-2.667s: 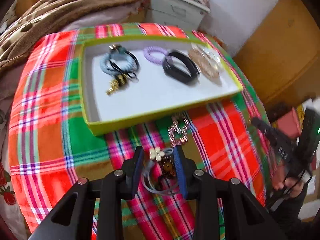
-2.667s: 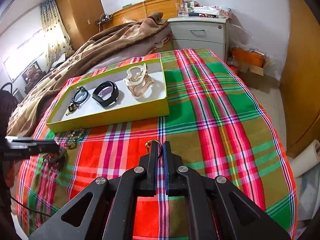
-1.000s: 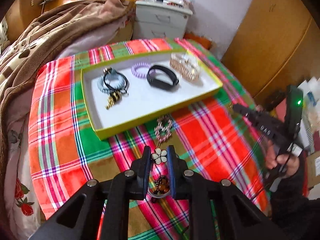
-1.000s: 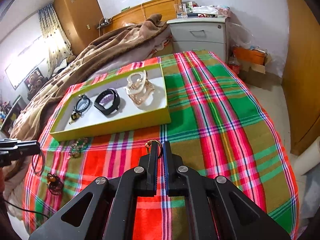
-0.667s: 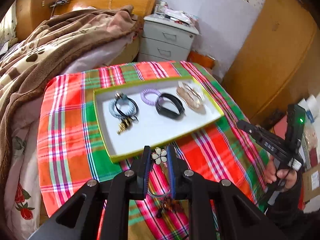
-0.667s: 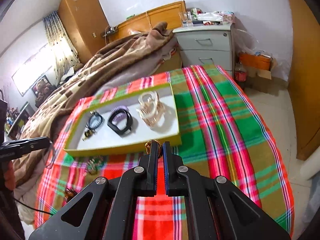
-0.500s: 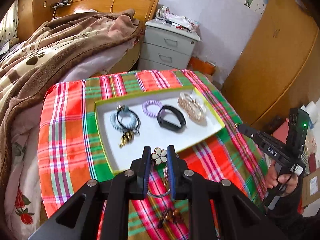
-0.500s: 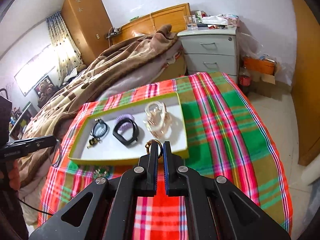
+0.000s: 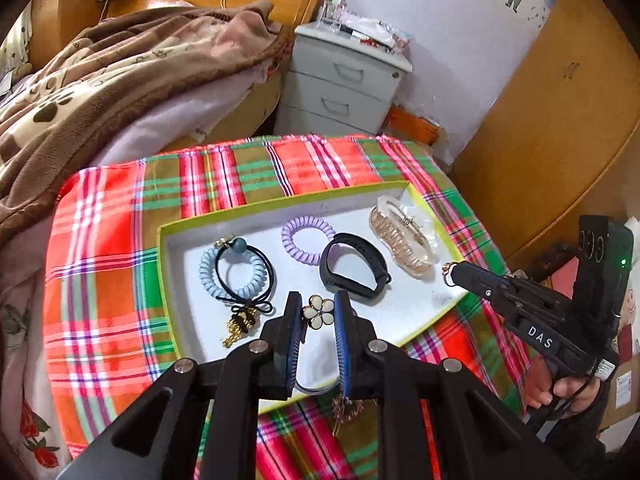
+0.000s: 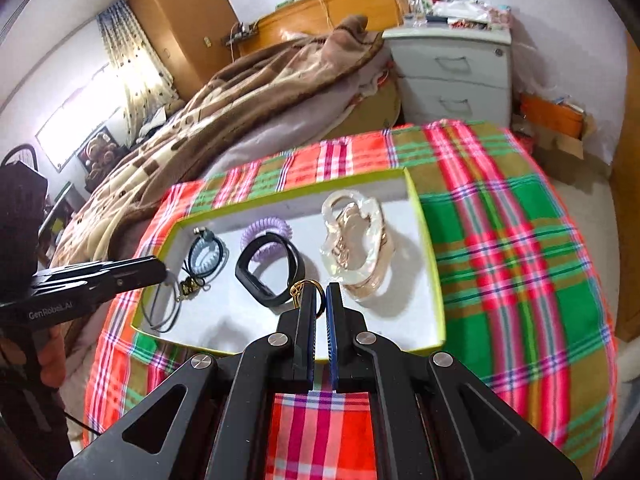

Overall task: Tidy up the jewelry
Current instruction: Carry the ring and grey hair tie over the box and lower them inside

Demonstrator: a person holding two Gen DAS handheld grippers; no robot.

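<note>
Flower charm point(image 9: 317, 312) only in left-wrist view

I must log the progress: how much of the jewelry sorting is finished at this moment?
Done: hair ties, black band and gold clip lie in the tray. In hand: the left hand-held gripper holds the flower hair tie over it; the right hand-held gripper holds a gold ring. Left: a pink chain on the cloth.

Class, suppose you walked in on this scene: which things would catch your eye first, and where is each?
The plaid cloth covering the table, with a green-rimmed tray of hair ties and bands on it. Over the tray, the left gripper pinches a flower hair tie, and the right gripper holds a gold ring.
</note>
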